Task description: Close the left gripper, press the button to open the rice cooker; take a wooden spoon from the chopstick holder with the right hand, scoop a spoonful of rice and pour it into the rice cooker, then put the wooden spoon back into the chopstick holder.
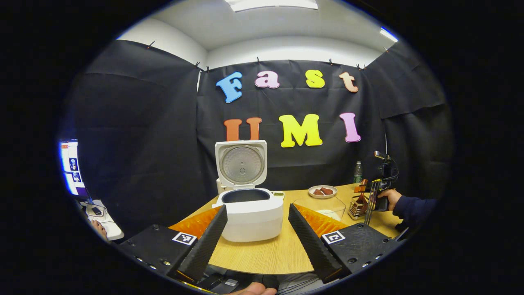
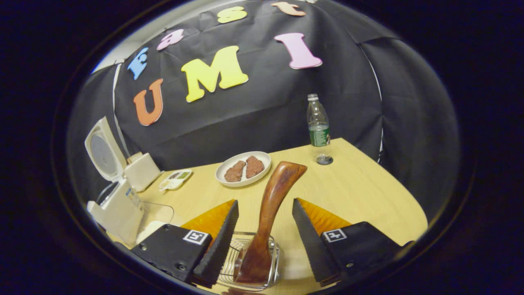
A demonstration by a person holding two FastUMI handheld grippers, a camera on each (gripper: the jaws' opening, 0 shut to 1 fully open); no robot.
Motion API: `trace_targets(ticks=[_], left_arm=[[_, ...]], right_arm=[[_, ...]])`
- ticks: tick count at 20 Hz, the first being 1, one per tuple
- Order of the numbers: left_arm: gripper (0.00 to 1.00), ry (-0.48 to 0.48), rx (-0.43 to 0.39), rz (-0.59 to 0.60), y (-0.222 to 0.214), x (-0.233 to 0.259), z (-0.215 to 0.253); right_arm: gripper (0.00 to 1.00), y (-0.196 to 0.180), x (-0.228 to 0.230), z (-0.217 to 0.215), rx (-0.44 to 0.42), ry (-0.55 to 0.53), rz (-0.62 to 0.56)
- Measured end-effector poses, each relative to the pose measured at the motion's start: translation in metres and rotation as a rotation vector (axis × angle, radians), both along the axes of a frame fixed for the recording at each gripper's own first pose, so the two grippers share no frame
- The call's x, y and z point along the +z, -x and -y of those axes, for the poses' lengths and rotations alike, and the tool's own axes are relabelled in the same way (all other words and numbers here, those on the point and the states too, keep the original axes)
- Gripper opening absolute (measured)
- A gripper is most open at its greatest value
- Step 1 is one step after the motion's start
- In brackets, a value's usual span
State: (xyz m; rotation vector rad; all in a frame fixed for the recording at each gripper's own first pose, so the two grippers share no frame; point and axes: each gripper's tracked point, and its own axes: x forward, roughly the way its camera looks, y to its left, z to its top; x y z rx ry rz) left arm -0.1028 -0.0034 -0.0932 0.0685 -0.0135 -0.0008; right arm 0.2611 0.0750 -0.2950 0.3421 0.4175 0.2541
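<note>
A glossy, dark reddish-brown wooden spoon (image 2: 268, 217) stands handle-up in the wire chopstick holder (image 2: 272, 262) between the right gripper (image 2: 262, 233)'s spread jaws, untouched, while the left gripper (image 1: 256, 233), jaws also spread, faces the open white rice cooker (image 1: 249, 205) nearby.

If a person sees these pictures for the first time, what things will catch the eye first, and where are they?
The white rice cooker stands mid-table with its lid raised upright. In the right gripper view, a wooden spoon stands in the wire chopstick holder, between the open fingers of the right tool. Behind it lies a white plate with brown food.
</note>
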Motion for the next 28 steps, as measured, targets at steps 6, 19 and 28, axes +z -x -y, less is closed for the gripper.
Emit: trace_targets(ticks=[6,19,28], left_arm=[[0.95,0.028,-0.001,-0.001,-0.001,-0.007,-0.017],[0.95,0.024,-0.02,-0.02,-0.001,-0.021,-0.021],[0.95,0.028,-0.017,-0.017,0.008,-0.026,-0.031]], right_arm=[[0.42,-0.001,-0.012,0.0,-0.031,-0.018,-0.071],[0.11,0.041,0.107,-0.011,-0.077,0.191,0.227],[0.1,0.093,0.171,-0.115,-0.038,0.278,0.479]])
